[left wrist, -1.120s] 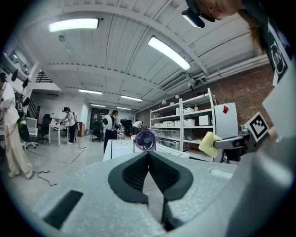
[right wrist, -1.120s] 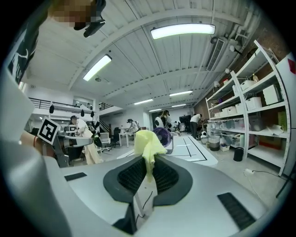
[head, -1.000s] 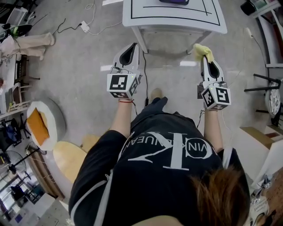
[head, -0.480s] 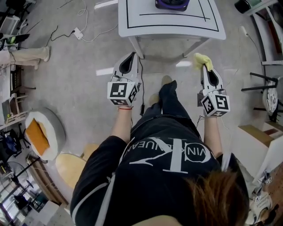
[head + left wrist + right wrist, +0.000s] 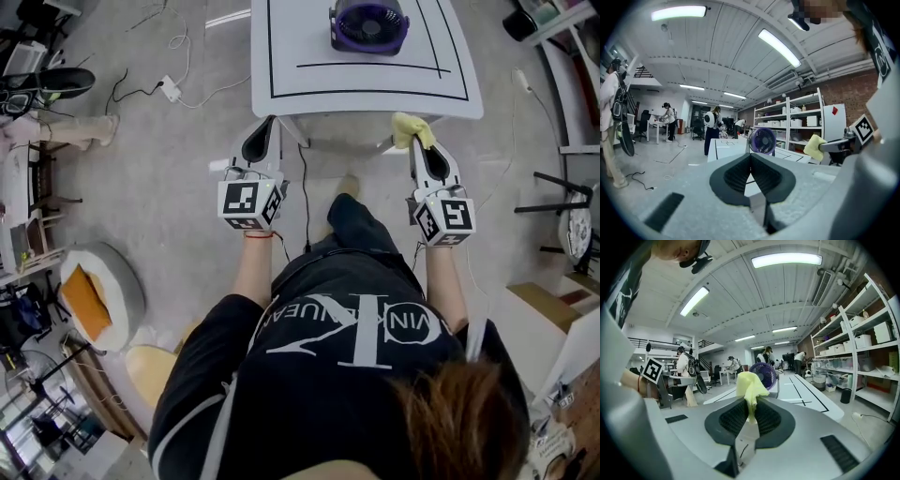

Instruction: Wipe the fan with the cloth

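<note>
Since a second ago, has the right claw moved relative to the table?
Yes. The right claw, shut on the cloth, has moved forward: the cloth now reaches the near edge of the table.

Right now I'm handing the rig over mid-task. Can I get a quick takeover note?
Left gripper: shut, empty.
Right gripper: shut on the cloth.
Fan: upright on the far part of the table. Both grippers are at the table's near edge, well short of the fan.
Done: cloth is in grip.
Left: bring the cloth to the fan and wipe it. No contact yet.
</note>
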